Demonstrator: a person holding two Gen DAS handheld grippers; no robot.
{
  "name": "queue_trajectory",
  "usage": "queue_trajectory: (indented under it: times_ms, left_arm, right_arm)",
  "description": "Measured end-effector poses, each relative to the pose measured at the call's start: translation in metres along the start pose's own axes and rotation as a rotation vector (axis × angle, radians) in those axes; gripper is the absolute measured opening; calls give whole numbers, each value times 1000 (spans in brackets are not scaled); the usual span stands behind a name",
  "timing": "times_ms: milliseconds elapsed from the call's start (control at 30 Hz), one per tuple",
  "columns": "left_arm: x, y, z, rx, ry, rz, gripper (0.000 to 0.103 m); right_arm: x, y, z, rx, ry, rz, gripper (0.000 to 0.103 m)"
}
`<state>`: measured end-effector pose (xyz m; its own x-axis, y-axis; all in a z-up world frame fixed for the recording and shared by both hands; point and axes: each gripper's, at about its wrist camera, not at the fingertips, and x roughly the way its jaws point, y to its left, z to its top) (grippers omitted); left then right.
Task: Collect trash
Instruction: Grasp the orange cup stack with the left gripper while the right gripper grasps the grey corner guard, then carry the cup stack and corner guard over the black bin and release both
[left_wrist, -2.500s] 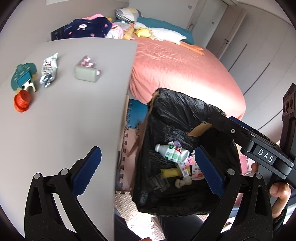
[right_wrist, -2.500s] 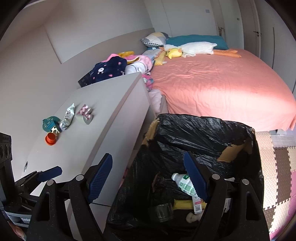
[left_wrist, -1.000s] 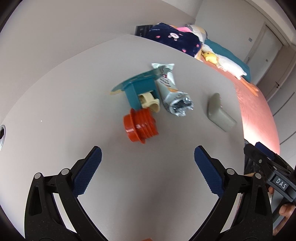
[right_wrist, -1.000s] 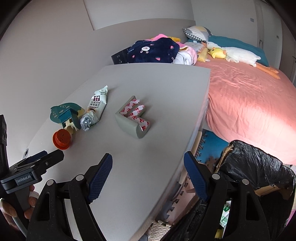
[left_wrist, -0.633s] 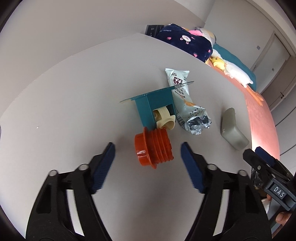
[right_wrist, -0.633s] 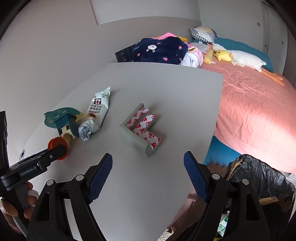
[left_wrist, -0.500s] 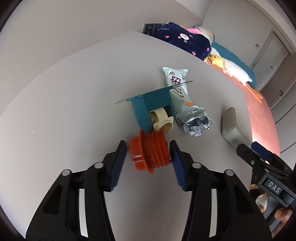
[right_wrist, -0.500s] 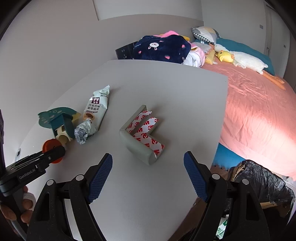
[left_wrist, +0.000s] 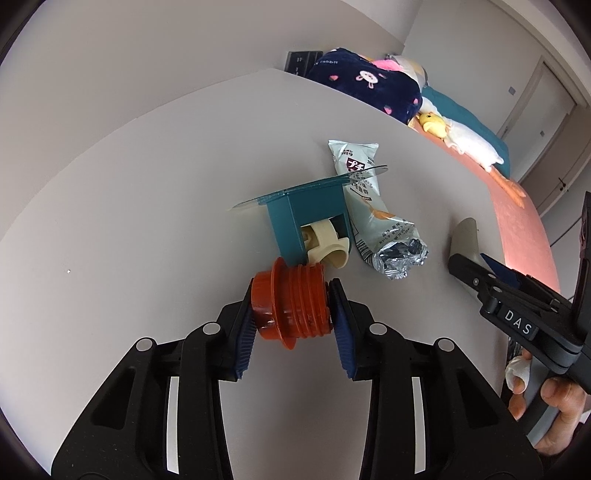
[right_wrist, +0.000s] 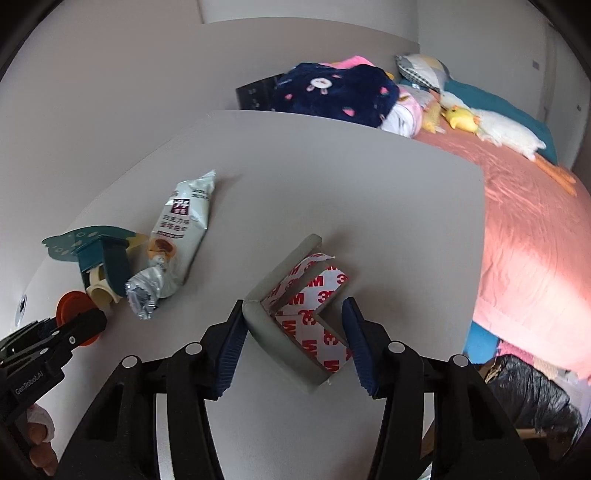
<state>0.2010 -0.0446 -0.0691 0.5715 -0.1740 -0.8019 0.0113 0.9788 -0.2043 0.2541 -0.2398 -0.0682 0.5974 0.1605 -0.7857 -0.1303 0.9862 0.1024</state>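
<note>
Left wrist view
L gripper (left_wrist: 291, 314): fingers (left_wrist: 245, 325) clenched on the orange cap (left_wrist: 290, 304), blue pads touching both sides; cap lies on its side, flange toward 9 o'clock.
Cap place: on the grey bench (left_wrist: 147, 184), low centre of view, just beside the cream piece at its 1 o'clock.
Teal holder (left_wrist: 295, 218): at 12 o'clock from cap, touching or nearly so; thin flat plate on top, cream roll piece (left_wrist: 325, 245) sticking out of its open front.
Snack wrapper (left_wrist: 373, 210): at 1 o'clock from cap, against the holder's right side, foil end torn open & crumpled near the cream piece.
Grey corner guard (left_wrist: 466, 236): at 3 o'clock, partly behind the R gripper's body.
Bed (left_wrist: 524, 229): far right, pink sheet; navy blanket (left_wrist: 365, 86) at 12 o'clock past bench edge.

Right wrist view
R gripper (right_wrist: 293, 345): fingers (right_wrist: 231, 345) spread either side of the corner guard (right_wrist: 291, 325); left pad touching or nearly at its grey corner, right pad apart from it. Not grasping.
Guard: on bench (right_wrist: 332, 177), L-shape, red-print white tape inside facing 3 o'clock.
Wrapper (right_wrist: 181, 236): at 10 o'clock from guard, well apart.
Holder (right_wrist: 101, 254): at 9 o'clock, beside wrapper.
Cap (right_wrist: 75, 314): far left edge, partly hidden by L gripper (right_wrist: 74, 328).
Black trash bag (right_wrist: 532, 395): at 4 o'clock, below bench edge, by bed (right_wrist: 535, 240).
</note>
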Motion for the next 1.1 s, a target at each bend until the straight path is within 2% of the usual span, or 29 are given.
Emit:
queue_trajectory:
  times_ms: [100,567,1100]
  left_arm:
    - [-1,0,0,3,-1,-1,36]
    - [-10,-5,-9,21,5,16,36]
    - [-45,-32,-32,67,-15,-6,36]
  right_arm:
    - [-3,3,-3,-17,5,6,48]
    - [-39,-8,-18,30,-23,49,48]
    - [-85,-7,-48,48,-51,86,48]
